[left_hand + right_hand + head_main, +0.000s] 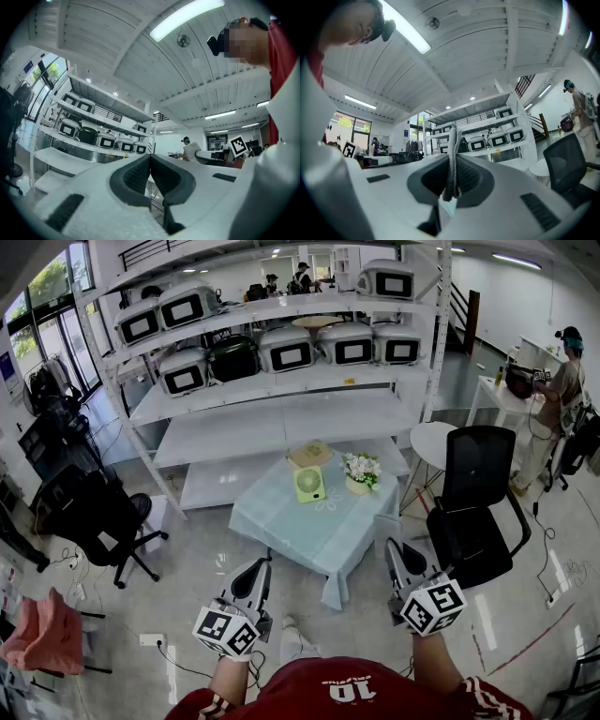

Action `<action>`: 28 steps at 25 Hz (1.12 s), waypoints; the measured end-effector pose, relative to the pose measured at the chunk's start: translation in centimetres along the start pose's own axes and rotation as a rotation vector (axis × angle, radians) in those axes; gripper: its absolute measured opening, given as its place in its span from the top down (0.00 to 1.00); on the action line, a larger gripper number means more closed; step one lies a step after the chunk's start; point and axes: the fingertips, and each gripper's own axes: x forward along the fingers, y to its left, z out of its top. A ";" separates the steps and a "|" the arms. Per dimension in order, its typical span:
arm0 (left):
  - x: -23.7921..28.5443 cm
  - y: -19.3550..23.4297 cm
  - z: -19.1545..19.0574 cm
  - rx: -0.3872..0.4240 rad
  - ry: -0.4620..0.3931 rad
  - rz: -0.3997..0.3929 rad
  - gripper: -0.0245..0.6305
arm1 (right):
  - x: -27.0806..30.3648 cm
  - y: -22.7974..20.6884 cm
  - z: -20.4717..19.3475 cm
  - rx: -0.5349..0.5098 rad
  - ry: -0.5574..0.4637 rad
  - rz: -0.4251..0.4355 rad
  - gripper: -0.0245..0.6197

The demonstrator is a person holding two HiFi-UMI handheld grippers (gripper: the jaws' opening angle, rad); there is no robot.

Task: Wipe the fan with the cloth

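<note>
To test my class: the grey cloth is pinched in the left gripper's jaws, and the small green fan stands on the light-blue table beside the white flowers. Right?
No: the right gripper view shows the grey cloth pinched in the right gripper's jaws, not the left gripper's. The small green fan stands on the light-blue table beside the white flowers.
</note>
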 end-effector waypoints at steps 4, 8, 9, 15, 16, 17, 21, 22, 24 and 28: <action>-0.1 0.0 -0.5 -0.035 -0.001 0.009 0.97 | -0.3 0.1 -0.6 0.009 0.016 0.008 0.94; -0.1 -0.3 -0.6 -0.040 -0.003 0.010 0.97 | -0.5 0.1 -0.7 0.005 0.018 0.008 0.94; 0.0 -0.4 -0.7 -0.042 -0.003 0.012 0.97 | -0.6 0.1 -0.7 0.005 0.018 0.009 0.94; -0.1 -0.8 -0.9 -0.051 0.006 0.031 0.97 | -1.3 0.4 -0.5 0.010 0.015 0.035 0.94; -0.1 -0.8 -0.8 -0.054 0.006 0.034 0.97 | -1.4 0.5 -0.4 0.012 0.010 0.043 0.94; -0.1 -0.9 -0.7 -0.059 0.006 0.036 0.97 | -1.5 0.7 -0.3 0.016 0.005 0.052 0.94; 0.1 -1.4 -0.8 -0.058 0.000 0.021 0.97 | -1.9 1.0 0.2 0.020 -0.018 0.077 0.94; 0.2 -1.7 -0.8 -0.053 -0.001 0.018 0.97 | -2.0 1.0 0.4 0.021 -0.023 0.080 0.94; 0.4 -2.1 -0.6 -0.045 0.000 0.012 0.97 | -2.3 0.9 0.6 0.023 -0.030 0.085 0.94; 0.7 -2.8 0.0 -0.035 0.001 0.011 0.97 | -2.5 0.9 1.1 0.031 -0.039 0.090 0.94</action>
